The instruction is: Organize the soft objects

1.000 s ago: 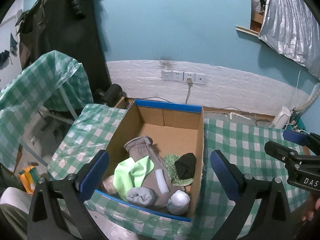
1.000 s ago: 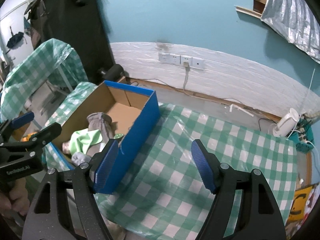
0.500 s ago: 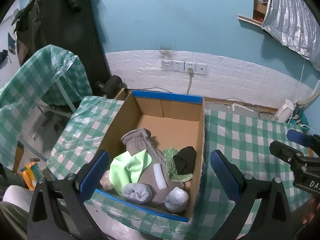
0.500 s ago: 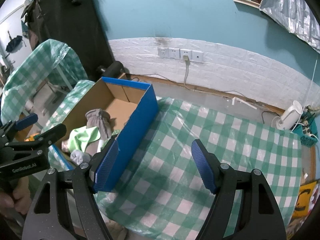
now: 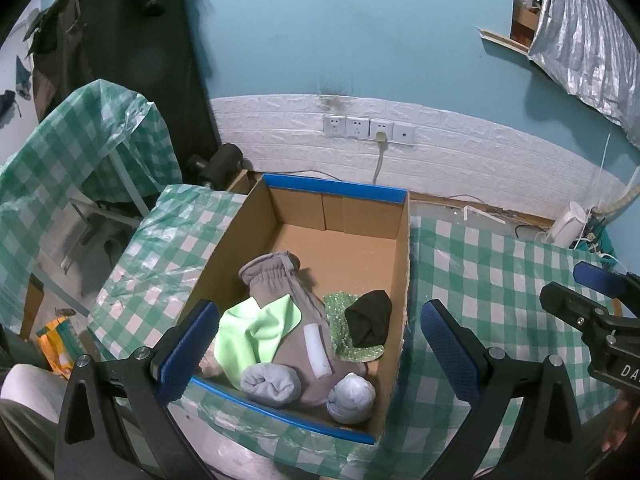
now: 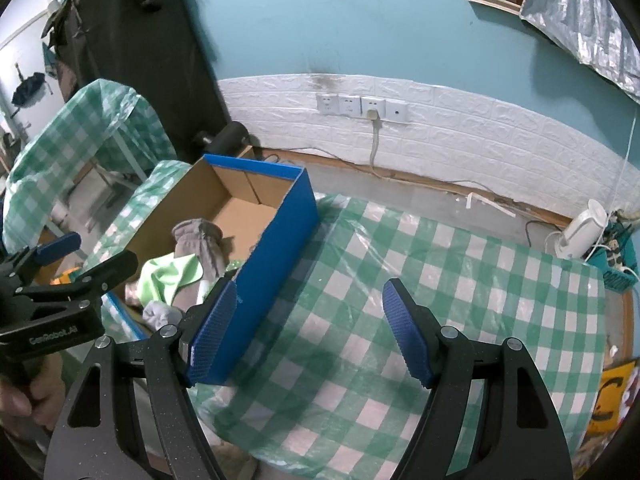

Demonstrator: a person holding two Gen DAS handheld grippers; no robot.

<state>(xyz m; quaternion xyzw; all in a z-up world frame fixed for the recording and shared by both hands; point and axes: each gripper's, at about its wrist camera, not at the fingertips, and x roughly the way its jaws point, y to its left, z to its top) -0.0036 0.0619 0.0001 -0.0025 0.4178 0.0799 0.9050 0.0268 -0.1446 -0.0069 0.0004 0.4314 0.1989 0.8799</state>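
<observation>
A blue-edged cardboard box (image 5: 336,193) stands on the green checked table. In it lie a grey glove (image 5: 276,280), a light green cloth (image 5: 256,328), a rolled grey sock (image 5: 270,384), a pale blue-grey ball (image 5: 352,398), a black sock (image 5: 370,318) and a glittery green piece (image 5: 340,320). My left gripper (image 5: 320,344) is open and empty, raised above the box's near end. My right gripper (image 6: 308,332) is open and empty above the bare tablecloth, right of the box (image 6: 280,240). The glove (image 6: 200,244) and green cloth (image 6: 168,280) show in the right wrist view.
The checked tablecloth (image 6: 440,300) spreads right of the box. A second covered table (image 5: 72,136) stands at the left. A wall with sockets (image 5: 368,130) lies behind. A white kettle (image 6: 580,228) and a teal basket (image 6: 620,264) sit past the table's right edge.
Both grippers have lifted and pulled back a little, so the box and table look smaller and farther. Both stay open. The things in the box have not moved.
</observation>
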